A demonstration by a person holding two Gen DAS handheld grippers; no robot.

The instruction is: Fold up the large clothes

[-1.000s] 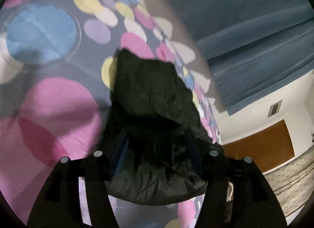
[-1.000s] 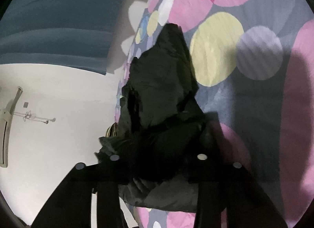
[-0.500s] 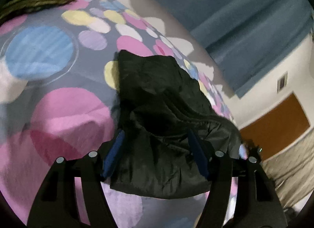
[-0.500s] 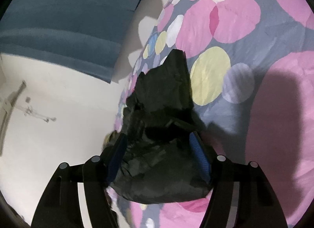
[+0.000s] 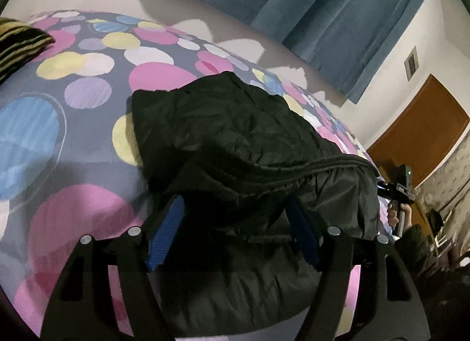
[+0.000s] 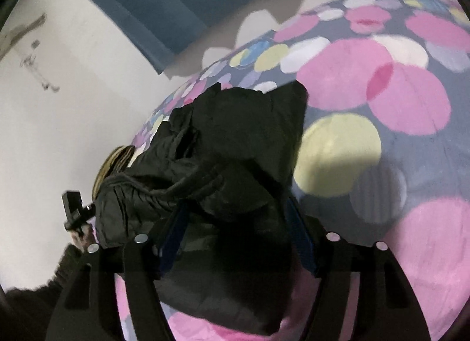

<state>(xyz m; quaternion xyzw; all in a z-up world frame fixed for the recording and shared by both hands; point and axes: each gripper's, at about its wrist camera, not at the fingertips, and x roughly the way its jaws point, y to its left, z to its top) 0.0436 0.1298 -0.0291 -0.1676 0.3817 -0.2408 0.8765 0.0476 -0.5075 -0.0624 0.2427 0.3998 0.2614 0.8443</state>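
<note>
My left tool [image 5: 235,229] has its blue-padded fingers [image 5: 164,235] spread apart, and the black quilted puffer jacket [image 5: 235,135] sits bunched up right between them, spilling over and in front of the pads. I honestly can't tell if the pads are touching the fabric, but they're clearly not pinched together on it. The jacket is lying folded over on the bed with the grey cover printed in pink, yellow and blue circles [image 5: 58,135], and its gathered elastic hem runs across the jacket just beyond the fingers.

Same deal on the right: my right tool [image 6: 238,235] is wide open, its blue pads [image 6: 302,241] on either side of a lump of the jacket [image 6: 235,141], with a thick folded bit hanging down between the fingers toward the camera. From this side the jacket stretches away from the tool toward the far edge of the bed cover [image 6: 411,100].

Each camera catches the other tool poking out past the jacket's edge: the right one [image 5: 399,188] shows to the right of the jacket in the left view, the left one [image 6: 75,208] to the left of it in the right view.

Also around: a yellow-and-black striped cushion [image 5: 20,44] well off from the jacket at the bed's far left corner, and a blue curtain [image 5: 337,18] on the wall beyond the jacket.
</note>
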